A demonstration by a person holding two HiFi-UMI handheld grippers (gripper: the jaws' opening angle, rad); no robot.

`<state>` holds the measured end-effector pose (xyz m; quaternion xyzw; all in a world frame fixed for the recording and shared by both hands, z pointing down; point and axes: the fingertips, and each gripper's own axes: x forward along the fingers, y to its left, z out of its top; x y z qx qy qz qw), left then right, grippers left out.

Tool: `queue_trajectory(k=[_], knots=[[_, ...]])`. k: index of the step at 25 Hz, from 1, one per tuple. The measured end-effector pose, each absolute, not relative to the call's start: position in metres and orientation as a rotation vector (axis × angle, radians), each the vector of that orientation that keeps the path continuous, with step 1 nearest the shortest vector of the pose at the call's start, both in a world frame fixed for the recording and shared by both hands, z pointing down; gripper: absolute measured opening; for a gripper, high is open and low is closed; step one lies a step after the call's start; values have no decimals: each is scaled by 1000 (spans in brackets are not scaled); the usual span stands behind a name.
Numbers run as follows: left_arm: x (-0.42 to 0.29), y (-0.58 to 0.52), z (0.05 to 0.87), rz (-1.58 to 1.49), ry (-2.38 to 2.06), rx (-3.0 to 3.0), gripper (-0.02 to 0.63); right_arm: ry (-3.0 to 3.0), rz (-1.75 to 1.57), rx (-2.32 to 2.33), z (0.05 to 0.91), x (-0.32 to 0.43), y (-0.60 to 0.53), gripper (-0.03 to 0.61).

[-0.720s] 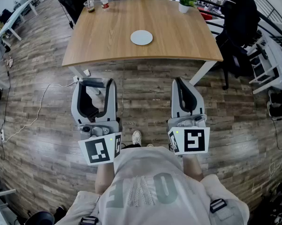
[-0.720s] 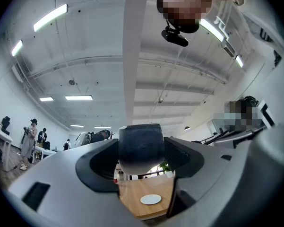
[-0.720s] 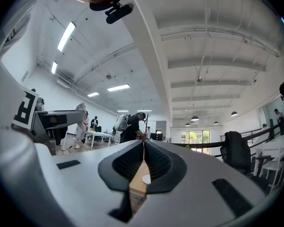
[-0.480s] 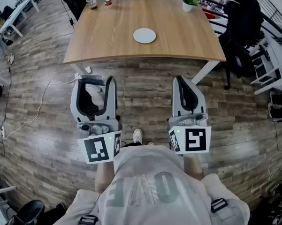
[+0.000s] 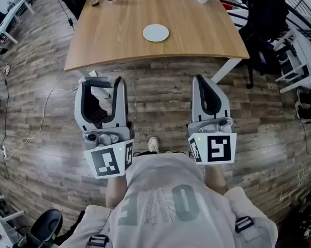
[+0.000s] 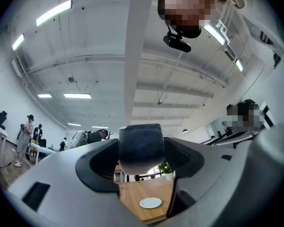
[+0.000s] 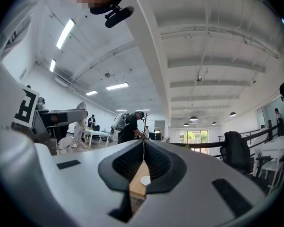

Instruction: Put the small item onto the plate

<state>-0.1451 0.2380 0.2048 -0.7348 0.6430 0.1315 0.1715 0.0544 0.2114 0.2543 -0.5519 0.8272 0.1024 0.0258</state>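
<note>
Well, I'm standing back from the table point(image 5: 114, 45), with the item in my left gripper point(image 5: 101, 87).
Its jaws stand wide, clamped on the dark item point(image 6: 141, 148); the right gripper point(image 5: 201, 82) has its jaws together, empty. The plate point(image 5: 156, 33) lies mid-table, well in from the near edge. Open floor point(image 5: 160, 94) runs to that edge, and a chair point(image 5: 264, 30) crowds the right corner.
</note>
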Motion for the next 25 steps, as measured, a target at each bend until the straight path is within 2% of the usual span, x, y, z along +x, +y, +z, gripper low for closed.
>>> queue_trajectory(k=[16, 25], knots=[[-184, 196, 193, 511, 1757, -2111, 302, 2504, 310, -1841, 267, 37, 182, 18], [-171, 120, 197, 527, 1733, -2121, 302, 2482, 311, -1824, 273, 49, 102, 18]])
